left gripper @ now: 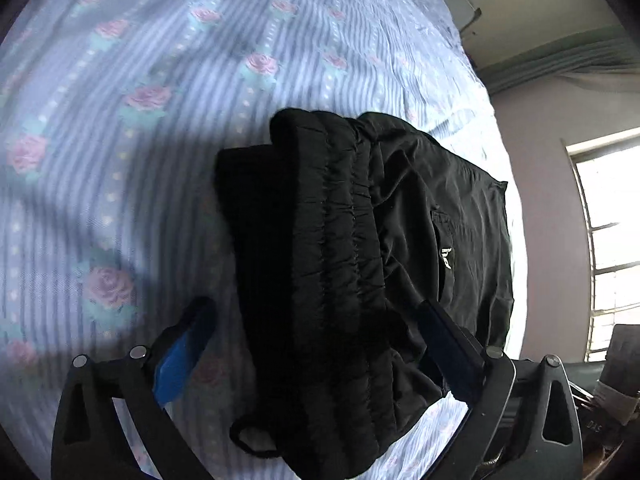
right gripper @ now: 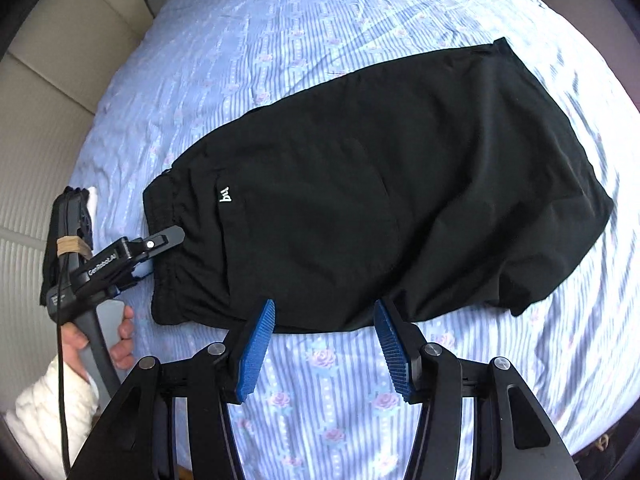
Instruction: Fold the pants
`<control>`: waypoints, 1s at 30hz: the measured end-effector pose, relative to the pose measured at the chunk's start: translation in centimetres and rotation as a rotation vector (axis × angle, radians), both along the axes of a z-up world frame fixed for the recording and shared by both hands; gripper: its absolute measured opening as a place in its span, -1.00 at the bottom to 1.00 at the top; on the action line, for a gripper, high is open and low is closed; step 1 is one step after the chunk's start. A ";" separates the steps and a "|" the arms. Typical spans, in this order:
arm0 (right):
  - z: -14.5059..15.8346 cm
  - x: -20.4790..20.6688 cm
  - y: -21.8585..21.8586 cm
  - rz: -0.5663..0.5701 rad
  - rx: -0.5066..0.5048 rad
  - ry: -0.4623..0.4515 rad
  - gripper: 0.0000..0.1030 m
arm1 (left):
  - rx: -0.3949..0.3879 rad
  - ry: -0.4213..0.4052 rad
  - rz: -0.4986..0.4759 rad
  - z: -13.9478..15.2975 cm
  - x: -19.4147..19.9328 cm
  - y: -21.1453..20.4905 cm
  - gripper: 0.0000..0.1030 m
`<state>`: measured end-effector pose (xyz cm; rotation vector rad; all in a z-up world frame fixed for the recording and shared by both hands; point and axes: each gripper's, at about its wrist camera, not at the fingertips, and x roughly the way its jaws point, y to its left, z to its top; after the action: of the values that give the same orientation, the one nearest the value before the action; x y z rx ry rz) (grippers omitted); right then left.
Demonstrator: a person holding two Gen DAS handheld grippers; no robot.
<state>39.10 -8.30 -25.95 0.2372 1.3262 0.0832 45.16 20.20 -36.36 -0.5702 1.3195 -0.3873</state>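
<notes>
Right wrist view alone shows hand point(right gripper: 116, 340) (left gripper point(right gripper: 160, 252)), folded pants point(right gripper: 380, 200)

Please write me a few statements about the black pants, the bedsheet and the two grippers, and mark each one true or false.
1. The black fabric pants lie on a blue striped bedsheet printed with pink roses. True.
2. The right gripper is clamped on the pants. False: its blue pads are apart with only sheet between them, just short of the pants' near edge.
3. The left gripper is wide open, with the gathered elastic waistband between its fingers. True.
4. The pants carry no marking. False: a small white logo sits near the waistband.
5. The hand holding the left gripper wears a black glove. False: it is bare, with a white sleeve.
</notes>
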 end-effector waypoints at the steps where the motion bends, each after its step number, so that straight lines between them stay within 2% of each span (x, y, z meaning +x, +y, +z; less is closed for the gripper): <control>1: -0.1 0.0 0.1 -0.007 0.001 0.002 0.04 | -0.031 -0.001 -0.006 0.1 0.0 0.1 0.88; 2: -0.1 -0.2 0.2 -0.018 0.005 0.004 0.04 | -0.079 0.002 -0.010 0.1 0.1 0.2 0.76; 4: -0.3 -0.2 0.5 -0.033 0.012 0.008 0.04 | -0.173 0.038 -0.022 -0.1 0.0 0.5 0.33; 7: -0.4 -0.3 1.2 -0.037 0.017 0.012 0.04 | -0.223 0.054 -0.029 -0.4 -0.2 1.3 -0.05; 9: -0.6 -0.1 2.0 -0.030 0.007 0.008 0.04 | -0.309 0.071 -0.009 -0.8 -0.4 2.3 -0.17; 11: -0.5 -0.1 2.8 -0.017 0.000 0.002 0.04 | -0.396 0.074 0.004 -0.7 -0.6 3.0 -0.19; 13: -0.5 -0.1 3.4 -0.007 0.010 -0.003 0.04 | -0.447 0.057 0.015 -0.3 -0.7 3.5 -0.27; 15: -0.3 -0.1 3.8 -0.003 0.020 -0.002 0.04 | -0.520 0.043 0.042 0.0 -0.8 3.9 -0.27; 16: -0.2 -0.2 4.0 0.001 0.026 -0.001 0.04 | -0.529 0.043 0.043 0.0 -0.7 3.8 -0.27; 18: -0.2 -0.4 4.2 0.007 0.030 -0.002 0.04 | -0.492 0.060 0.028 -0.3 -0.3 3.1 -0.21; 20: -0.2 -0.5 4.3 0.001 0.019 0.002 0.04 | -0.437 0.115 0.018 -1.5 0.3 2.0 -0.20; 23: 0.0 -0.6 4.0 -0.020 0.013 0.004 0.04 | -0.404 0.142 0.014 -2.0 1.2 0.7 -0.20; 26: 0.5 -0.9 3.3 -0.040 0.011 0.006 0.04 | -0.282 0.138 0.013 -0.6 1.9 -1.0 -0.25; 27: 0.8 -1.1 3.1 -0.046 0.005 0.006 0.04 | -0.224 0.129 0.002 0.2 2.0 -1.5 -0.44; 28: 1.0 -1.2 2.9 -0.048 0.000 0.007 0.04 | -0.193 0.119 -0.006 1.3 2.1 -1.7 -0.51; 30: 1.6 -1.7 2.3 -0.052 -0.006 0.002 0.04 | -0.240 0.065 0.024 4.4 2.2 -1.0 -0.54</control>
<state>37.44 -6.00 -24.34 0.2665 1.3216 0.0345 47.38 19.23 -31.96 -0.8043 1.3363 -0.5155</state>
